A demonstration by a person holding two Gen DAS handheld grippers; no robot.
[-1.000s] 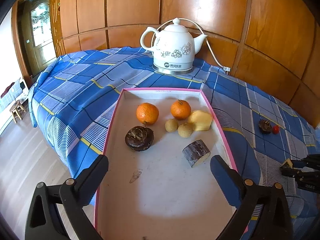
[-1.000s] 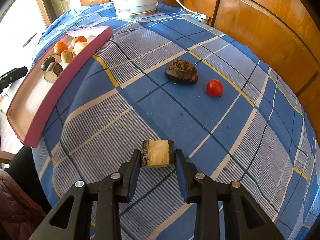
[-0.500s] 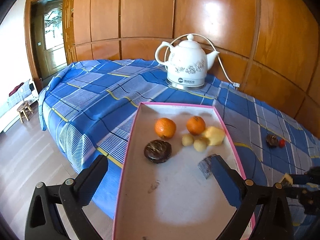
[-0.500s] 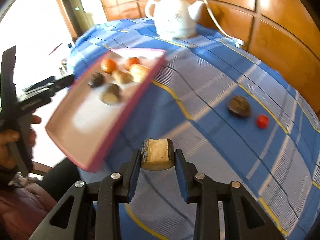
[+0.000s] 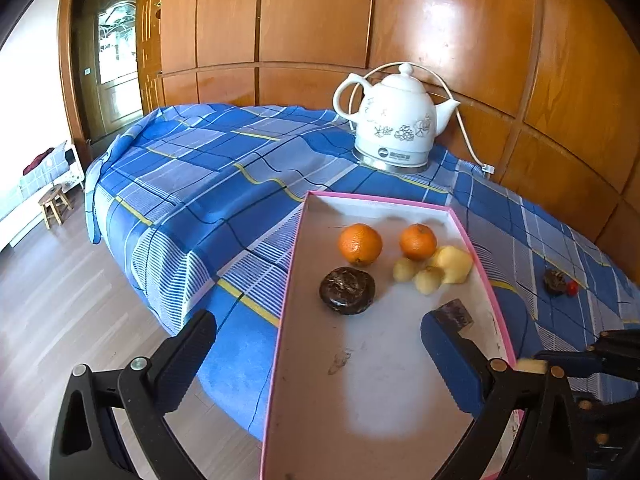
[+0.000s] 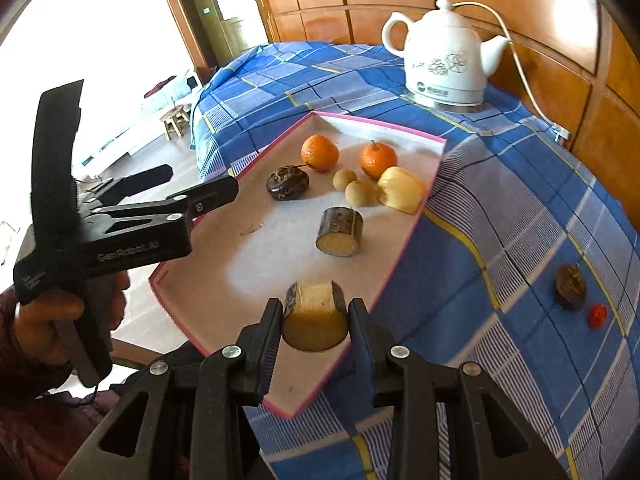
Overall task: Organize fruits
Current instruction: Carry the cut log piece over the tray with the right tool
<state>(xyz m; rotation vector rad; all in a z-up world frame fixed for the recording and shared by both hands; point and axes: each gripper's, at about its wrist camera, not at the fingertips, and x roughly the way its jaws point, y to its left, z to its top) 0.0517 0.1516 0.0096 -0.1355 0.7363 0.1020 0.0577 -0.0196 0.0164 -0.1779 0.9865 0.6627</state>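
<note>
My right gripper [image 6: 314, 320] is shut on a short cane piece [image 6: 314, 330] with dark rind and pale yellow flesh, held over the near corner of the pink-rimmed tray [image 6: 380, 128]. In the tray lie two oranges [image 6: 320, 153], a dark wrinkled fruit [image 6: 287, 183], two small tan fruits [image 6: 360, 194], a yellow chunk [image 6: 402, 190] and another cane piece [image 6: 339, 232]. My left gripper [image 5: 316, 352] stands open at the tray's left rim [image 5: 288, 280], gripping nothing. On the cloth to the right lie a dark fruit [image 6: 570, 286] and a small red fruit [image 6: 597, 316].
A white electric kettle [image 6: 444, 60] with its cord stands behind the tray on the blue checked cloth [image 6: 520, 208]. Wood panelling rises close behind. The tray overhangs the table edge at the left, with floor and a small stool [image 5: 54, 204] below.
My right gripper has carried the cane piece left, from above the cloth to over the tray's near corner. The left gripper has shifted slightly left and stayed open.
</note>
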